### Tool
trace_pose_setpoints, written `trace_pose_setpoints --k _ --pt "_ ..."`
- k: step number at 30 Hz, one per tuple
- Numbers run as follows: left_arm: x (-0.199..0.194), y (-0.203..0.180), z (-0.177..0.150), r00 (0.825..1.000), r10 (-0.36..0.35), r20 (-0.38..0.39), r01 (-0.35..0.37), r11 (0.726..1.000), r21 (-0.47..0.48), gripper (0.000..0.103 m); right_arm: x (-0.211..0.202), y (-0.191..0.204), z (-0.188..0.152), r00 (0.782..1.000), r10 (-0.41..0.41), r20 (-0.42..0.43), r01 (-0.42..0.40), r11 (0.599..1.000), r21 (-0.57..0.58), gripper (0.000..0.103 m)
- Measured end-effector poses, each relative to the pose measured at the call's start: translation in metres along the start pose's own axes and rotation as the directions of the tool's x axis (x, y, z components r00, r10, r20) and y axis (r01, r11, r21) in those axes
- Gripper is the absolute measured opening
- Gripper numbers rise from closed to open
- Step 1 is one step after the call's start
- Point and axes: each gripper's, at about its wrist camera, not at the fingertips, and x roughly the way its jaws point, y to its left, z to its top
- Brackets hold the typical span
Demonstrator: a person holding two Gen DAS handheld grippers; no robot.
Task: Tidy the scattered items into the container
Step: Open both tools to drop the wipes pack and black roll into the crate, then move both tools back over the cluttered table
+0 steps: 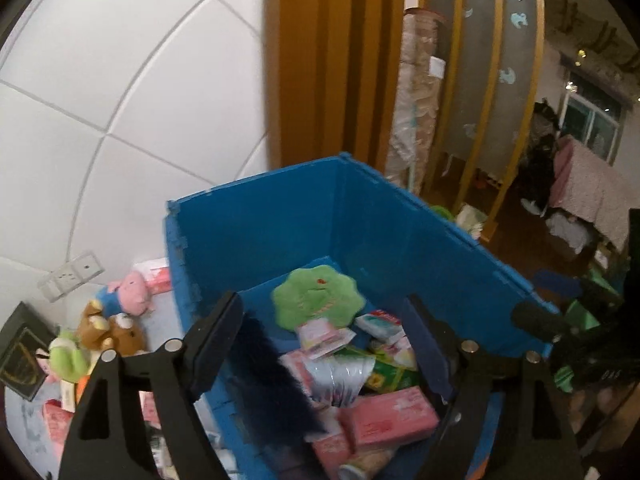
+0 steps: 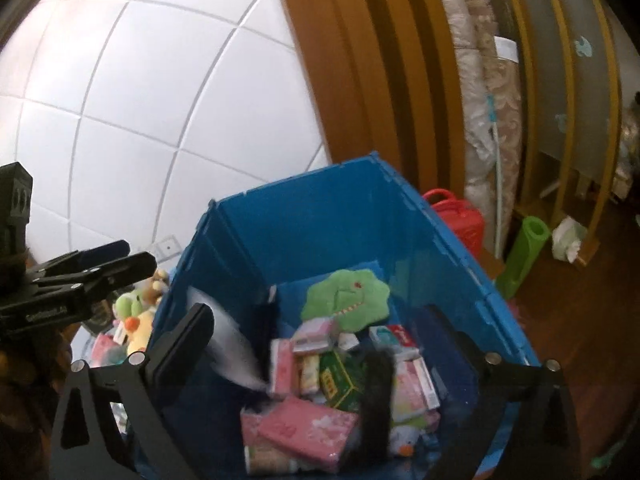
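Left, outside the blue container [image 1: 256, 216]: soft toys [image 1: 116, 320] and pink packets [image 1: 54, 426] lie loose, not yet tidied. Centre, inside the container: green plush [image 1: 318, 296], tissue packs [image 1: 394, 418], boxes, so partly filled. A dark furry item [image 1: 276, 380] blurs between the spread left tool [image 1: 320, 344]; contact unclear. Right tool [image 2: 320, 344] spread, empty.

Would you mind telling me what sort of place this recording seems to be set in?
Probably a room in a home, perhaps a play or storage corner: plush toys lie beside a blue storage bin, rolled rugs lean by a wooden door frame, and the wall is white-tiled.
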Motion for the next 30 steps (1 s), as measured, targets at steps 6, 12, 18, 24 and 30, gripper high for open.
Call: trace_pose_setpoints --k 6,12,18,24,30 --pt "-0.011 0.03 -0.019 0.999 0.03 -0.013 -0.03 0.999 -0.033 0.081 0.014 0.016 -0.001 0.998 0.045 -0.032 -0.045 0.999 -0.02 0.103" --pt "-0.034 0.067 -0.055 0.996 0.086 -0.033 -0.089 0.993 -0.084 0.081 0.02 0.057 0.0 0.994 0.102 -0.043 -0.106 0.991 -0.086 0.103" --pt "-0.067 0.112 -0.098 0.985 0.166 -0.057 -0.172 0.974 -0.146 0.081 0.029 0.109 -0.003 0.982 0.179 -0.062 -0.187 0.969 -0.16 0.103" --pt "-0.101 0.155 -0.149 0.97 0.221 -0.1 -0.237 0.948 -0.21 0.081 0.04 0.162 -0.018 0.965 0.245 -0.098 -0.261 0.943 -0.206 0.103" --pt "-0.132 0.192 -0.196 0.956 0.257 -0.142 -0.286 0.925 -0.25 0.081 0.044 0.215 -0.036 0.948 0.29 -0.128 -0.314 0.92 -0.236 0.103"
